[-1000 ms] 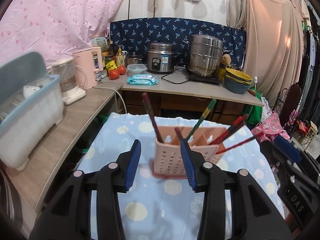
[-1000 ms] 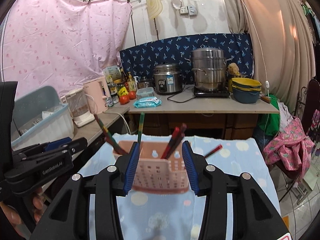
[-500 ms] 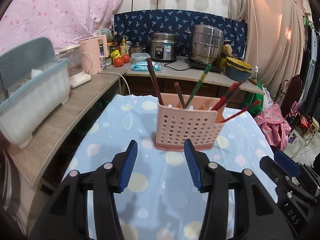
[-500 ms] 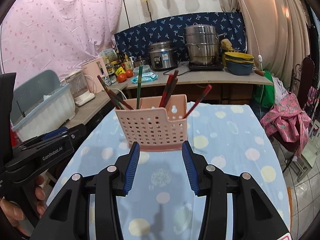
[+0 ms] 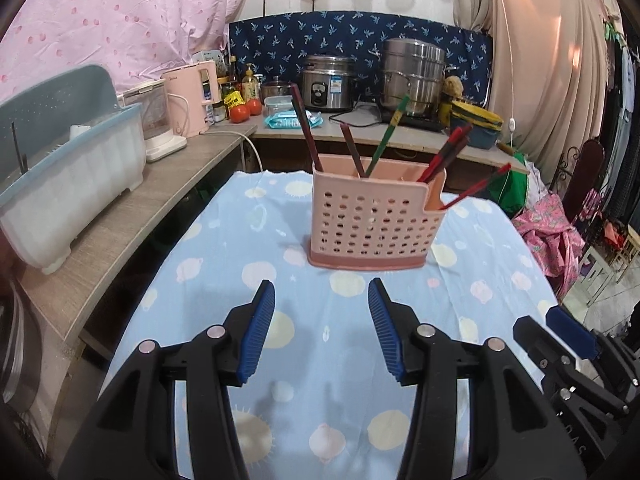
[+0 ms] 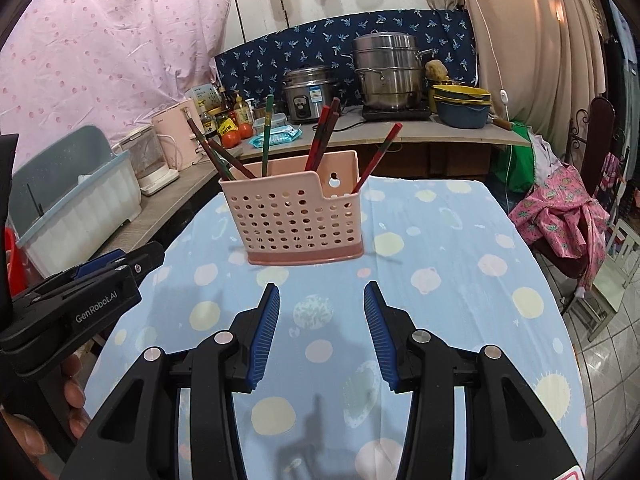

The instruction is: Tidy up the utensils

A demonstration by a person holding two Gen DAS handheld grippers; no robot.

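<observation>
A pink perforated utensil holder stands upright on the blue dotted tablecloth; it also shows in the right wrist view. Several red, brown and green chopsticks lean inside it. My left gripper is open and empty, well short of the holder. My right gripper is open and empty, also short of the holder. The right gripper shows at the left wrist view's right edge; the left gripper shows at the right wrist view's left edge.
A blue-and-white dish rack sits on the wooden counter to the left. A pink kettle, rice cooker, steel steamer pot and bowls stand on the back counter. A chair with pink cloth stands at right.
Both grippers have drawn back from the holder and tilted down toward the table. The holder now stands ahead of the fingertips instead of between them. Both stayed open.
</observation>
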